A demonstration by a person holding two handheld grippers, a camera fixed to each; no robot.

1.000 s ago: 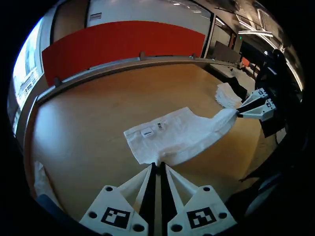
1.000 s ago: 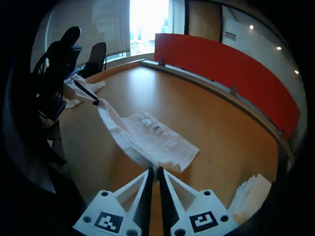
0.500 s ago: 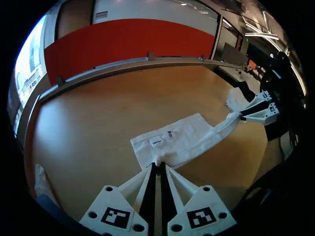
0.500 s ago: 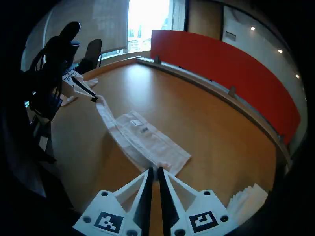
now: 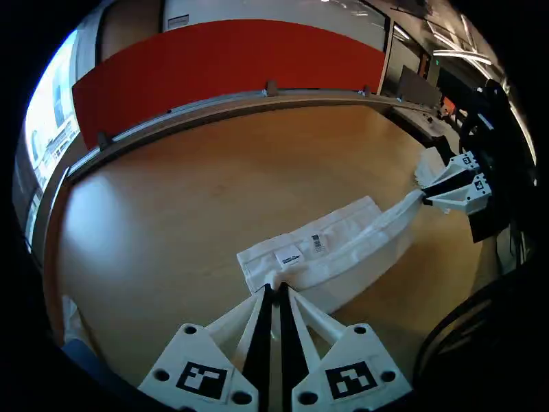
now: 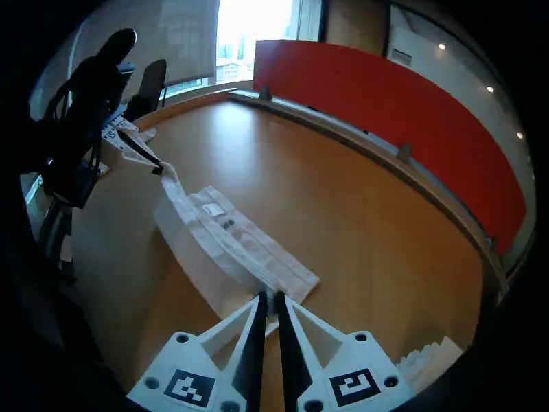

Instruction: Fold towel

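Observation:
A white towel [image 5: 336,244] with a small label lies stretched lengthwise on the wooden table [image 5: 178,185], part of it raised off the surface. My left gripper [image 5: 272,286] is shut on one end of it. At the far right of the left gripper view, my right gripper [image 5: 424,196] pinches the other end. In the right gripper view the towel [image 6: 226,237] runs away from my right gripper [image 6: 269,296], which is shut on it, up to the left gripper [image 6: 160,169] at the far left. The near long edge hangs between the two as a loose flap.
A red partition [image 5: 226,62] stands along the table's far edge. A stack of white towels [image 6: 429,357] sits at the lower right of the right gripper view. More white cloth [image 5: 68,319] lies near the left corner. Dark chairs [image 6: 154,86] stand by the window.
The towel has been pulled taut between the two grippers and looks narrower, its near edge lifted off the table. Both grippers stayed shut on its ends.

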